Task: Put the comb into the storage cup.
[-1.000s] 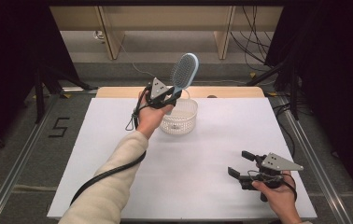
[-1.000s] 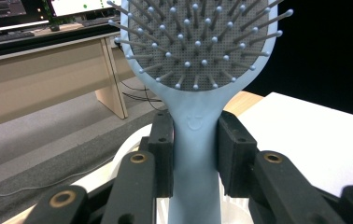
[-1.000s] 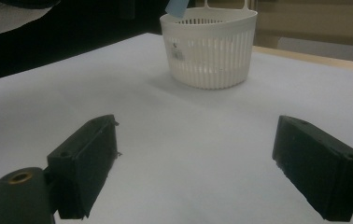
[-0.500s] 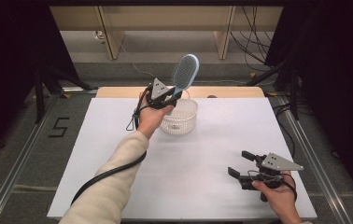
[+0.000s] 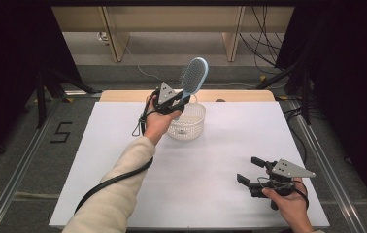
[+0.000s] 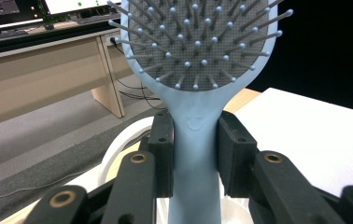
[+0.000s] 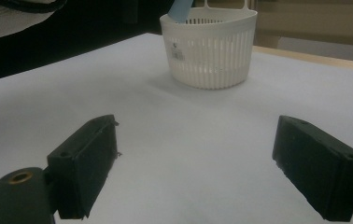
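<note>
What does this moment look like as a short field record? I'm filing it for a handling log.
held thing: brush, light blue, bristle head up
holder: left gripper, fingers shut on the brush handle
brush place: handle end in the basket, as the right gripper view shows
basket: white, slotted wall, far middle of the table
right gripper: open, nothing between its fingers, near right of the table

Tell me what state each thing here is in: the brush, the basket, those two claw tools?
Hairbrush: upright, tilted a little, clamped by its handle, the handle's lower end inside the basket.
Basket: upright on the white table, only the handle's end showing in it.
Left gripper: shut on the hairbrush handle, above the basket.
Right gripper: open, nothing between its jaws, low over the table near the person.
</note>
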